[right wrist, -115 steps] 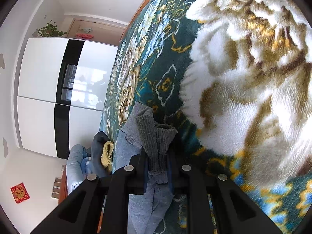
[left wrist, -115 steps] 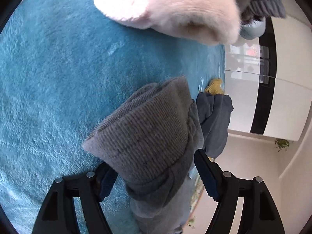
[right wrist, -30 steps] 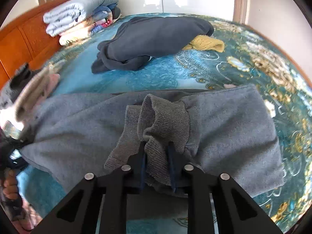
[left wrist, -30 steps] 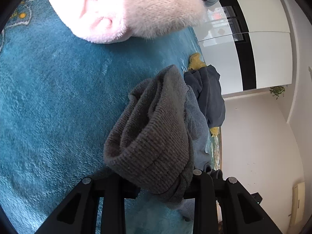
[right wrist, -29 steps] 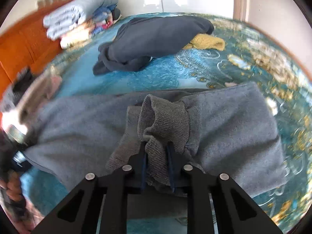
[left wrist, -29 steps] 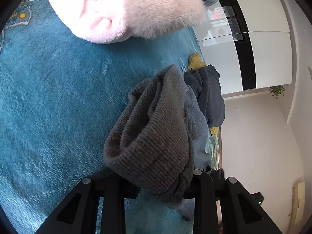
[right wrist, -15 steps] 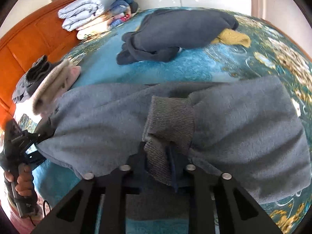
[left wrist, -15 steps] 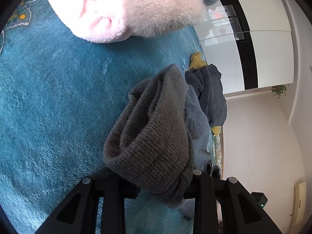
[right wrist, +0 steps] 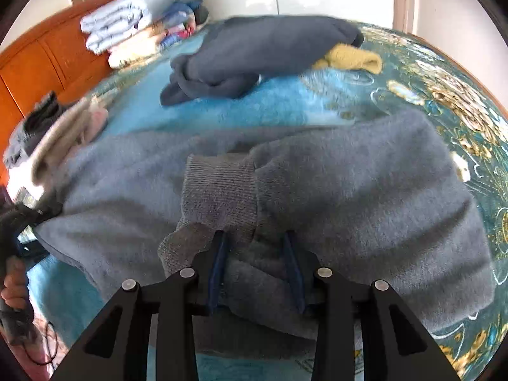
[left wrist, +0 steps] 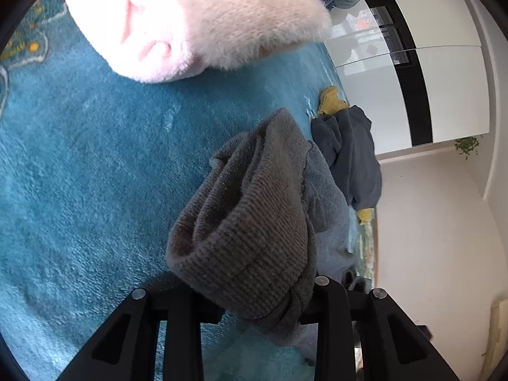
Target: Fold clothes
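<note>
A grey-blue fleece garment (right wrist: 365, 190) lies spread across the teal blanket (right wrist: 254, 108). Its ribbed grey cuff (right wrist: 219, 187) lies on the garment just ahead of my right gripper (right wrist: 255, 247), whose jaws stand apart around the cloth without pinching it. My left gripper (left wrist: 254, 298) is shut on another bunched ribbed cuff (left wrist: 247, 222) of the same garment at its far left end. The left gripper and the hand holding it also show in the right wrist view (right wrist: 12, 231).
A dark navy garment (right wrist: 263, 54) with a yellow piece (right wrist: 352, 57) lies further back on the bed. Folded blankets (right wrist: 139, 31) are stacked by the orange headboard (right wrist: 47, 60). A folded pink-and-grey pile (right wrist: 60, 130) sits at the left; its pink fleece (left wrist: 197, 22) is close above the left gripper.
My right gripper has opened and let go of the ribbed cuff, which now lies flat on the garment. The left gripper keeps its grip and has hardly moved.
</note>
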`<state>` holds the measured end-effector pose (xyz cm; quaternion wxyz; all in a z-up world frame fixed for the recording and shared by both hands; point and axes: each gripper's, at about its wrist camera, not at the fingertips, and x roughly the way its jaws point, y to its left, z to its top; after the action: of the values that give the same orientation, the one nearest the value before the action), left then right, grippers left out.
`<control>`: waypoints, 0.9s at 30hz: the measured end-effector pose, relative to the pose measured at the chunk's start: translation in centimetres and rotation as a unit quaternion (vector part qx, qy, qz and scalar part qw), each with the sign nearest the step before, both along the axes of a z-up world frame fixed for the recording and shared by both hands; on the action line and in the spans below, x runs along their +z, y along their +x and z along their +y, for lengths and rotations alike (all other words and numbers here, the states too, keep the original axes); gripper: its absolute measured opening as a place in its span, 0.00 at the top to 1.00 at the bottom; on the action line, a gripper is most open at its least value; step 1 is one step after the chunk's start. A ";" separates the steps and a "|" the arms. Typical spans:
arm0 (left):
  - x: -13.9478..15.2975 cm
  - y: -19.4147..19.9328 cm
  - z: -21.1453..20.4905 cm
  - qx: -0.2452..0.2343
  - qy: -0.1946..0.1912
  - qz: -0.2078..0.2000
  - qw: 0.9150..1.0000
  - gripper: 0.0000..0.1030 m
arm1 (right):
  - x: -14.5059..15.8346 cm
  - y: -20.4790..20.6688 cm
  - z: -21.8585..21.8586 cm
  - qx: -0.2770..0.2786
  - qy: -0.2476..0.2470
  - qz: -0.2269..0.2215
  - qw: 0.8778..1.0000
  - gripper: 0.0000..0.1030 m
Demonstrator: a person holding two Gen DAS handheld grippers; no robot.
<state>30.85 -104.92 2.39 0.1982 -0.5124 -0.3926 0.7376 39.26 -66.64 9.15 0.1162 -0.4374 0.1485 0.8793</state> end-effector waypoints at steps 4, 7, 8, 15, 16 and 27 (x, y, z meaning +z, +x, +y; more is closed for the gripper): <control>2.9 0.2 1.0 -0.001 -0.055 0.049 0.997 0.77 | 1.9 2.2 1.5 -0.017 -0.006 0.045 0.999 0.63; 7.4 0.1 2.8 -0.014 -0.086 0.112 0.990 0.78 | 3.3 3.9 2.6 -0.030 -0.011 0.079 0.996 0.63; 9.0 0.1 3.7 -0.022 -0.094 0.134 0.986 0.78 | 3.7 4.5 3.0 -0.036 -0.013 0.089 0.995 0.63; 19.2 0.9 15.7 -0.114 -0.147 0.272 0.944 0.78 | 2.1 8.6 7.7 -0.117 -0.070 0.110 0.984 0.63; 20.0 1.1 18.0 -0.130 -0.155 0.287 0.936 0.78 | 1.8 9.1 8.1 -0.125 -0.076 0.114 0.983 0.63; 15.9 5.9 36.7 -0.273 -0.278 0.284 0.876 0.78 | 0.5 12.1 9.7 -0.140 -0.096 0.146 0.975 0.63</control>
<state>36.71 -68.19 18.27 0.3443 -0.4017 0.0572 0.8466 51.31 -56.92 9.70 0.1732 -0.2883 0.3070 0.8903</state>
